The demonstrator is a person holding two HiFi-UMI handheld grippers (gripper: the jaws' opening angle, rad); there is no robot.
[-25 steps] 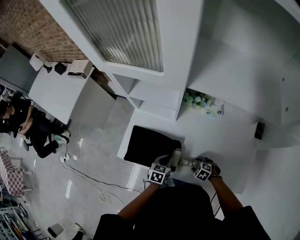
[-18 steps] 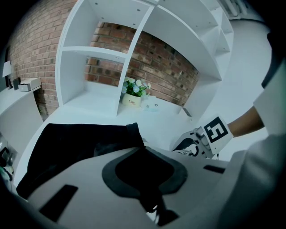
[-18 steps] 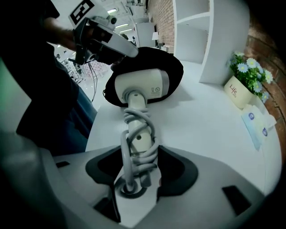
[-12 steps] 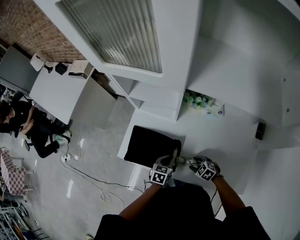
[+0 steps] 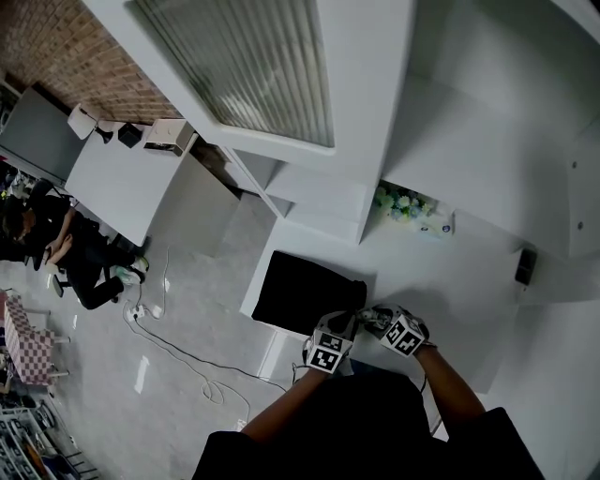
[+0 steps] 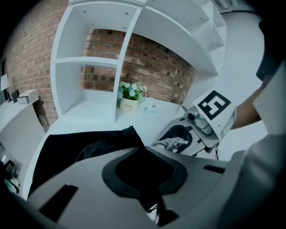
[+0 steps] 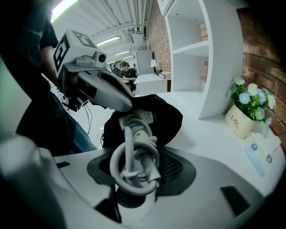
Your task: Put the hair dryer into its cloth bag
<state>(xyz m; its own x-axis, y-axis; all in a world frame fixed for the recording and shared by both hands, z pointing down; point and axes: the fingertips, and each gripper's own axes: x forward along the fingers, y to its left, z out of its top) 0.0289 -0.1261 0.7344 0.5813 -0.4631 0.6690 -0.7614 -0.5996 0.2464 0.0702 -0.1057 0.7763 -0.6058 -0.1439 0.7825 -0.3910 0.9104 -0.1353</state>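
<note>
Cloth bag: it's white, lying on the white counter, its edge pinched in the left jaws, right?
No, the cloth bag is black, as the left gripper view shows. It does lie on the white counter, its edge pinched by the left gripper.

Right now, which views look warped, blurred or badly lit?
Head view: sharp, even light, cloth bag featureless black. Left gripper view: fisheye bends the shelves, corners go black. Right gripper view: the close hair dryer looks soft, ceiling lights glare.
</note>
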